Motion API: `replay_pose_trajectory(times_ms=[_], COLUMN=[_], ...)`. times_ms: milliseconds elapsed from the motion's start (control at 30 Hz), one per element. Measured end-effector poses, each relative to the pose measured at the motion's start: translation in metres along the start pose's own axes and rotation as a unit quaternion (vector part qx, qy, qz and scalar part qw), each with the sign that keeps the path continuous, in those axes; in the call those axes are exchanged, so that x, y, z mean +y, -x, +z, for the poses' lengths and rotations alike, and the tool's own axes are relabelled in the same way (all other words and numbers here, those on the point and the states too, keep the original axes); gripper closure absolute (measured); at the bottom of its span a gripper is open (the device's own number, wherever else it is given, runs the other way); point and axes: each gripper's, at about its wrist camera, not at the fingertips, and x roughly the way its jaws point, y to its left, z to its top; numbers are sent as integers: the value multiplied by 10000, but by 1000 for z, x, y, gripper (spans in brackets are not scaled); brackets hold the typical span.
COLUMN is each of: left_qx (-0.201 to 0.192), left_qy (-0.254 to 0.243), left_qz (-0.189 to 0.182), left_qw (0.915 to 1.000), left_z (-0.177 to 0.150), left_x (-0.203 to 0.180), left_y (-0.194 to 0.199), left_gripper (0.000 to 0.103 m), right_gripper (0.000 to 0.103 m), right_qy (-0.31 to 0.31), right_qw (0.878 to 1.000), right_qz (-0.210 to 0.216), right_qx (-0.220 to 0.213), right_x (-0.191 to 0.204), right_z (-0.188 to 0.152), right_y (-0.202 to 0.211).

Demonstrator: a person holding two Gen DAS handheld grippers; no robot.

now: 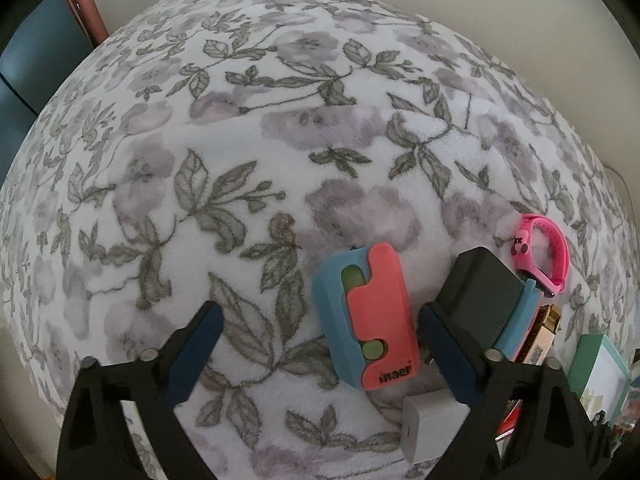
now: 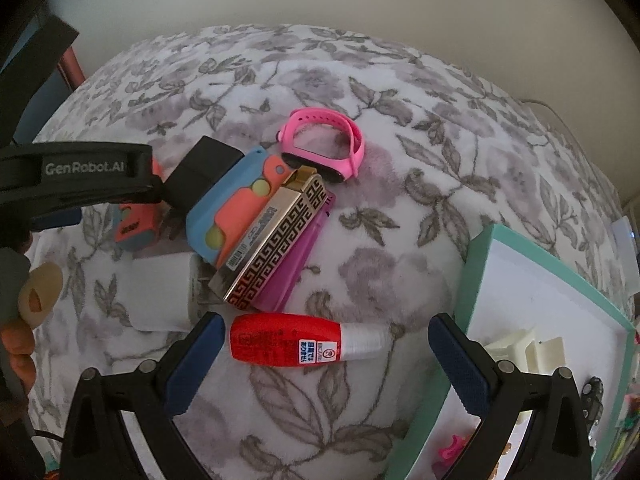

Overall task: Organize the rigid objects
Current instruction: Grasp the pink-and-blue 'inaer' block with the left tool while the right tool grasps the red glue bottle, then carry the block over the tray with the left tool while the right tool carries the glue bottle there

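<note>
My left gripper (image 1: 320, 344) is open over a floral blanket (image 1: 240, 152), with a pink-and-blue case (image 1: 370, 320) between its fingers, nearer the right finger. A black block (image 1: 478, 292), a white charger (image 1: 430, 426) and a pink wristband (image 1: 550, 254) lie beside it. My right gripper (image 2: 324, 356) is open with a red bottle with a white cap (image 2: 296, 342) lying between its fingers. Beyond it lie a gold patterned harmonica (image 2: 276, 244) on a magenta case (image 2: 298, 258), a second pink-and-blue case (image 2: 232, 208), the black block (image 2: 202, 172) and the pink wristband (image 2: 330, 148).
A teal-rimmed box (image 2: 480, 280) with a white inside holds a cream plastic part (image 2: 528, 350) at the right; it also shows in the left wrist view (image 1: 596, 372). The other gripper's black body (image 2: 76, 178) reaches in from the left. A plain wall lies beyond the bed.
</note>
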Motion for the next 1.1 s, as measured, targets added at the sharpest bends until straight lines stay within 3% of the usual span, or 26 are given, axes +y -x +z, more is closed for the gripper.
replay_pose_trajectory(times_ms=[100, 167, 333, 533, 667, 1100], left_qx=[43, 45, 39, -3, -56, -125], left_qy=[-49, -84, -115, -124, -153, -41], left_qz=[-76, -155, -89, -79, 9, 35], left_qw=[10000, 9998, 9999, 9999, 9999, 9999], left_z=[-1, -2, -5, -4, -7, -8], left_x=[-5, -9, -13, -5, -3, 14], left_y=[-5, -8, -12, -14, -10, 9], left_gripper=[17, 27, 45, 47, 59, 59], right_gripper=[4, 11, 15, 18, 23, 23], right_qy=[43, -48, -138, -160, -171, -307], right_qw=[9999, 9996, 9994, 9995, 9996, 9992], right_qz=[79, 263, 270, 236, 198, 239], right_qx=[53, 121, 167, 106, 92, 97], right_x=[5, 5, 3, 1, 2, -2], right_z=[0, -1, -3, -4, -5, -7], right_y=[-2, -6, -11, -11, -10, 0])
